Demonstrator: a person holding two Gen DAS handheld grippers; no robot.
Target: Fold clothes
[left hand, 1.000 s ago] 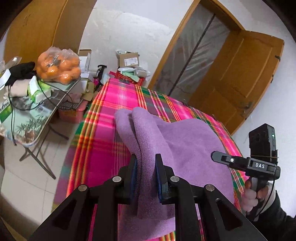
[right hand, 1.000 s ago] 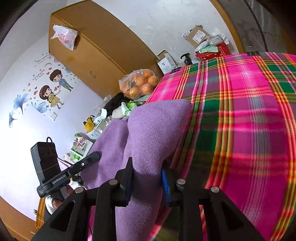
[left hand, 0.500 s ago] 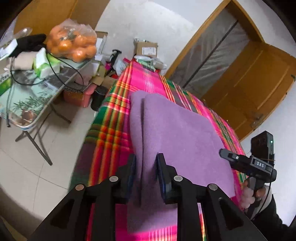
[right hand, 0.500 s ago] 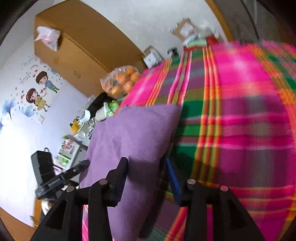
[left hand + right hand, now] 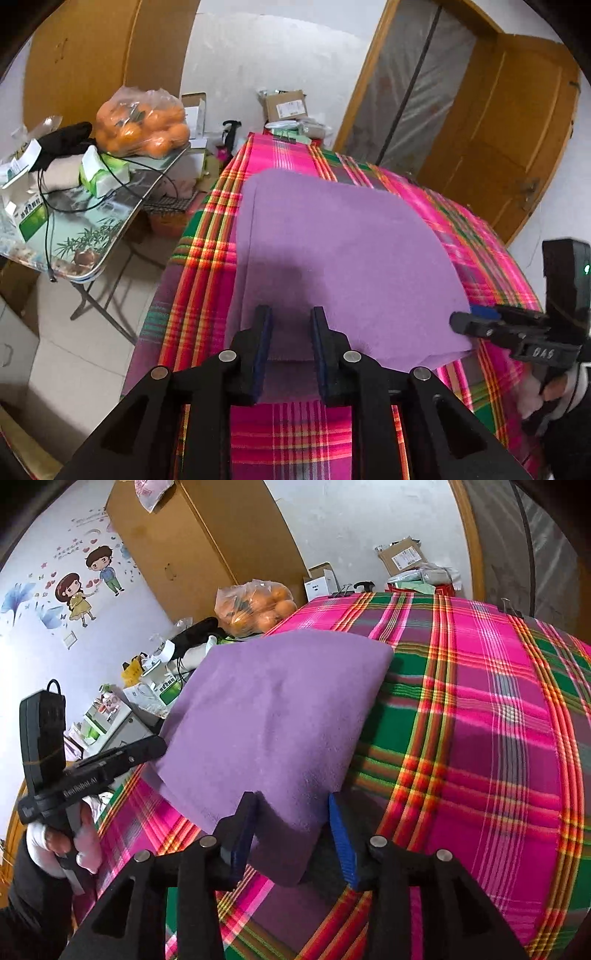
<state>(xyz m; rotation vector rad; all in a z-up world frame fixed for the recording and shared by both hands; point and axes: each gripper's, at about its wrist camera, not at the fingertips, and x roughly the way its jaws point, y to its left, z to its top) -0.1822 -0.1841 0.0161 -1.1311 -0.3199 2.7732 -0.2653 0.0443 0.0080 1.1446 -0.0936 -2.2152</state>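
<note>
Where it lies folded flat on the plaid-covered surface (image 5: 207, 236), the purple cloth (image 5: 343, 251) forms a rough rectangle with its near edge at both grippers. Beside the surface on the left stands a folding side table (image 5: 110, 229) carrying a bag of oranges (image 5: 142, 122), tissue packs (image 5: 103, 173), small boxes and trailing black cables; cardboard boxes (image 5: 286, 105) sit against the far wall, and a wooden door (image 5: 506, 122) stands open at right. Nothing rests on the cloth itself. The left gripper (image 5: 290, 350) has its jaws parted a small way and closing, the near edge of the cloth lying between the pads without being visibly pinched. The right gripper (image 5: 291, 834) has its jaws set wider and also closing; the near corner of the cloth lies between them, touching the left pad, clear of the right pad, so released rather than clamped. In each wrist view the other gripper is seen at the cloth's opposite near corner, held in a person's gloved hand (image 5: 62, 845) with a dark sleeve.
</note>
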